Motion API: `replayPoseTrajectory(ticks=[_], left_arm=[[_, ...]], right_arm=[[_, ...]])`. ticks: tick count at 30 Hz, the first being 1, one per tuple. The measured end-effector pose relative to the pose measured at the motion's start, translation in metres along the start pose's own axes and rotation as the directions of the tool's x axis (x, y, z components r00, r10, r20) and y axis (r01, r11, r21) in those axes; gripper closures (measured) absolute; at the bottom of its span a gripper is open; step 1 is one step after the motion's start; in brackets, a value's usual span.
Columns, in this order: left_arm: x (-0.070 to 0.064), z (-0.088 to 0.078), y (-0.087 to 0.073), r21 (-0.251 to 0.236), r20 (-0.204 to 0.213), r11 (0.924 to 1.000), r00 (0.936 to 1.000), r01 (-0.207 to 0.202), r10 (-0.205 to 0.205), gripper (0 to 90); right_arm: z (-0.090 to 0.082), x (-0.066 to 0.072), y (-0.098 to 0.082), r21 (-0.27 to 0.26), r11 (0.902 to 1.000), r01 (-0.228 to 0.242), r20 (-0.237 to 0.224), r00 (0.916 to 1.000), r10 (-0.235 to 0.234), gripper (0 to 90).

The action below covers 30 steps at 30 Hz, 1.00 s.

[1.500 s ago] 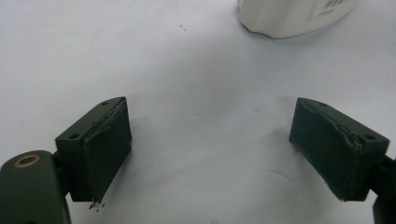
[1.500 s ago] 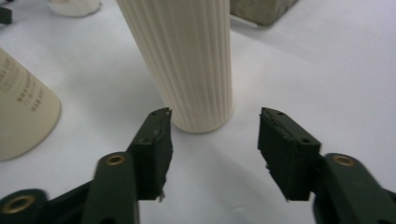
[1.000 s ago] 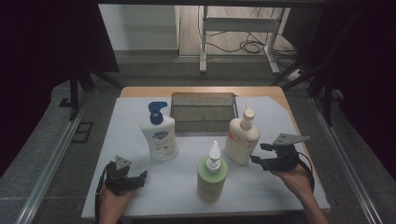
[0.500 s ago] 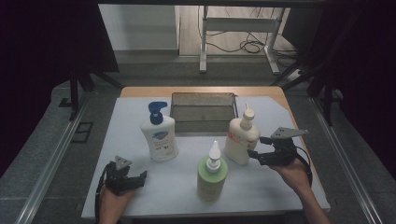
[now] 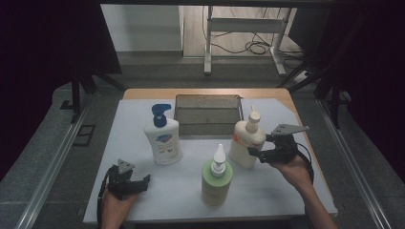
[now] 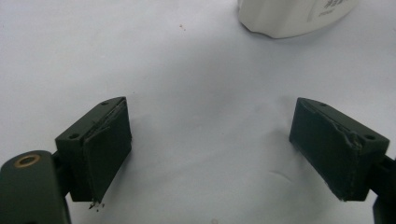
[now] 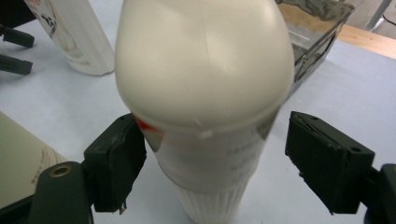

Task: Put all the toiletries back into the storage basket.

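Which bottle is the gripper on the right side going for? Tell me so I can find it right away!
Start at the grey tray at the back of the white sheet. By its front right corner stands a cream bottle, between the open jaws of the right gripper. It has a plain pointed white cap, unlike the blue-pump bottle, and its body isn't green like the bottle in front.

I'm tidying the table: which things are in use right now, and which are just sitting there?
In use:
- right gripper, jaws open around the white bottle
- white bottle

Sitting there:
- green bottle
- blue-pump bottle
- tray
- left gripper, open
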<state>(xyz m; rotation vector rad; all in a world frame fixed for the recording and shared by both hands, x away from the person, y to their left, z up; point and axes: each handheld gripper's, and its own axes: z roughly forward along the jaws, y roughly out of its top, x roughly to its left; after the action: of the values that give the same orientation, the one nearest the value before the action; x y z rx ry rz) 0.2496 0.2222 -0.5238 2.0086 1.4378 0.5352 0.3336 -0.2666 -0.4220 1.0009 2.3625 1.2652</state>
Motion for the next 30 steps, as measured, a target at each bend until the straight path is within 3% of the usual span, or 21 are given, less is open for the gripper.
replayPoseTrajectory(ticks=[15, 22, 25, 30], left_arm=[[0.000, 0.000, 0.000, 0.000, 0.000, 1.0000, 1.0000, 0.000, 0.000, 12.5], [0.000, 0.000, 0.000, 0.000, 0.000, 1.0000, 1.0000, 0.000, 0.000, 12.5], [0.000, 0.000, 0.000, 0.000, 0.000, 1.0000, 1.0000, 0.000, 0.000, 12.5], [0.000, 0.000, 0.000, 0.000, 0.000, 1.0000, 1.0000, 0.000, 0.000, 12.5]], right_arm=[[0.013, 0.001, 0.016, -0.008, 0.9999, 0.011, -0.006, 0.9999, -0.011, 22.9], [0.016, 0.003, 0.018, -0.009, 0.9996, 0.026, -0.005, 0.9997, -0.026, 28.8], [0.016, 0.004, 0.018, -0.007, 0.9993, 0.038, -0.021, 0.9991, -0.038, 35.7], [0.015, 0.007, 0.021, 0.019, 0.9982, 0.056, -0.005, 0.9984, -0.056, 36.7]])
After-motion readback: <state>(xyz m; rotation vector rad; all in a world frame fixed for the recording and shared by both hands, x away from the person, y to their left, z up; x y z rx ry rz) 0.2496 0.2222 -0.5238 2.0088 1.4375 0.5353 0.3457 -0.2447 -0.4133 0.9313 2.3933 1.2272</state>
